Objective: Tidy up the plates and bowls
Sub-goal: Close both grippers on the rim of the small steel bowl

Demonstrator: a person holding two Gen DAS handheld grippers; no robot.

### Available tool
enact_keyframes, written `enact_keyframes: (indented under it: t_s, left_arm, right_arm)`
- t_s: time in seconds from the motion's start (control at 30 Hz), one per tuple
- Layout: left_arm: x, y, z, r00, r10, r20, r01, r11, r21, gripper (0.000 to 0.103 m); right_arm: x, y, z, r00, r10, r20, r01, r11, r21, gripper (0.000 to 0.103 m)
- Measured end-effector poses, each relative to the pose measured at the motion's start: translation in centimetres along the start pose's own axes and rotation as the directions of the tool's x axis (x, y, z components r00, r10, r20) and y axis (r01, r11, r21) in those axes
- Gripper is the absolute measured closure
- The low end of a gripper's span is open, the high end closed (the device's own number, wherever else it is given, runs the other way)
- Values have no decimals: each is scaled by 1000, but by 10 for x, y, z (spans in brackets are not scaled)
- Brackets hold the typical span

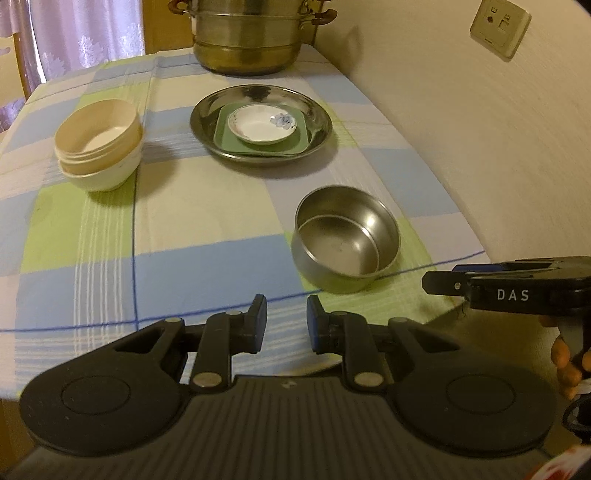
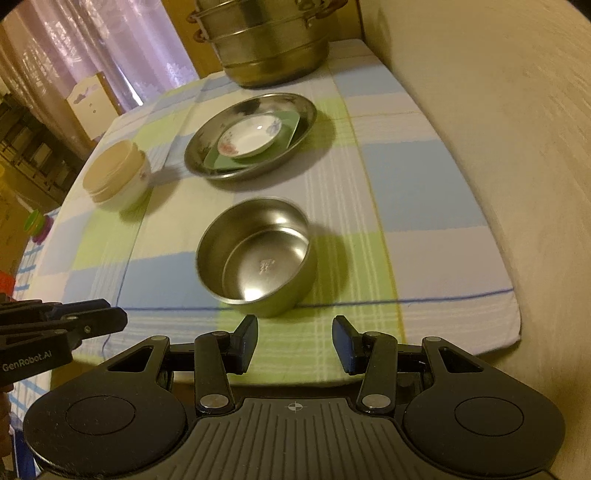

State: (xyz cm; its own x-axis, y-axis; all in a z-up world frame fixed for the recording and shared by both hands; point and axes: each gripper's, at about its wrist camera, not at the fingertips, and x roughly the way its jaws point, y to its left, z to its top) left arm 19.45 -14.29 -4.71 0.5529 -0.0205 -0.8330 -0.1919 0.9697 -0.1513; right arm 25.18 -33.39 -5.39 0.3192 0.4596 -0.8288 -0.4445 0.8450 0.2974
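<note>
The steamer pot [image 1: 251,40] at the far end of the table [image 1: 184,266] was cut off at the top in both views, and its lid could not be seen. The scene was soft with blur. A wall [image 1: 461,129] with a socket [image 1: 500,27] ran along the right edge, curtains [image 1: 85,29] hung at the far left.

Two steel bowls [image 2: 256,256], one nested in the other, sat just ahead of the right gripper [image 2: 294,341], whose fingers stood apart and empty, short of the rim. In the left view they lay ahead and to the right of the left gripper [image 1: 287,323], also parted and holding nothing.

Farther back, a steel plate [image 1: 261,123] held a green square plate [image 1: 262,134] with a white saucer [image 1: 262,125] on top. The stacked cream bowls [image 1: 99,146] stood well to its left.
</note>
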Motion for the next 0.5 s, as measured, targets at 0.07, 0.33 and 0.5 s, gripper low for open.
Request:
enact_keyframes:
  t_s: [0.07,0.33,0.5]
  left_arm:
    - [6,-1,4,1000,-1,2,1,1000,2,83]
    - [28,-5,20,1000,-5,0,5,1000,-4,83]
    - [40,-5,28,1000,-7,-8,7,1000,-5,83]
  right_arm:
    - [2,-3,5,1000,-3,10,3,1000,-2,58]
    - [14,-10,21,1000,4,27,-3,1000,-1,58]
    - [23,-14,27,999,6,34,-6,1000,4,58]
